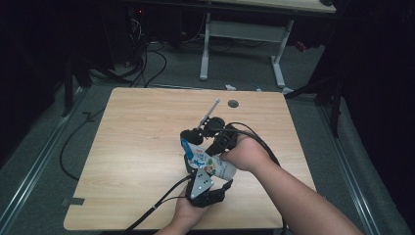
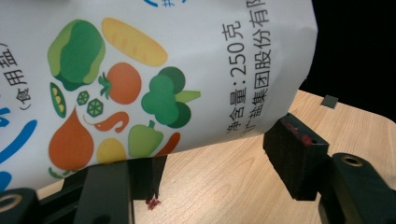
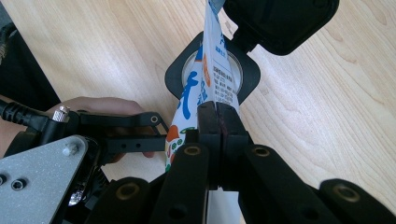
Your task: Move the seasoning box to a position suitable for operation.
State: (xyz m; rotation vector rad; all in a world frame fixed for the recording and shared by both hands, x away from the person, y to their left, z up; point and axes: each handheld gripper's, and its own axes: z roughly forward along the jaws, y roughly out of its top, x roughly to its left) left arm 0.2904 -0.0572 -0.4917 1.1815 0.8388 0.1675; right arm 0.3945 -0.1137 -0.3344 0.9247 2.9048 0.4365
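A white salt bag [image 1: 211, 165] printed with vegetables and blue lettering hangs tilted over a black square container [image 3: 176, 74], whose round mouth is uncovered and whose lid [image 3: 280, 23] stands up. My right gripper [image 3: 218, 113] is shut on the bag's flat seam; in the high view it [image 1: 214, 148] sits at the bag's far side. My left gripper [image 2: 219, 158] has its jaws wide around the bag's [image 2: 177, 70] full lower part, pads touching it. From above it [image 1: 198, 170] is at the bag's near end. The bag's top corner [image 3: 212, 18] points over the container's mouth.
The wooden table [image 1: 137, 147] has a round hole [image 1: 233, 103] near its far edge and a grey tape mark [image 1: 73, 201] at the front left. A thin silver rod [image 1: 211, 109] sticks out beyond the container. Cables and a white table frame [image 1: 205, 54] stand on the floor behind.
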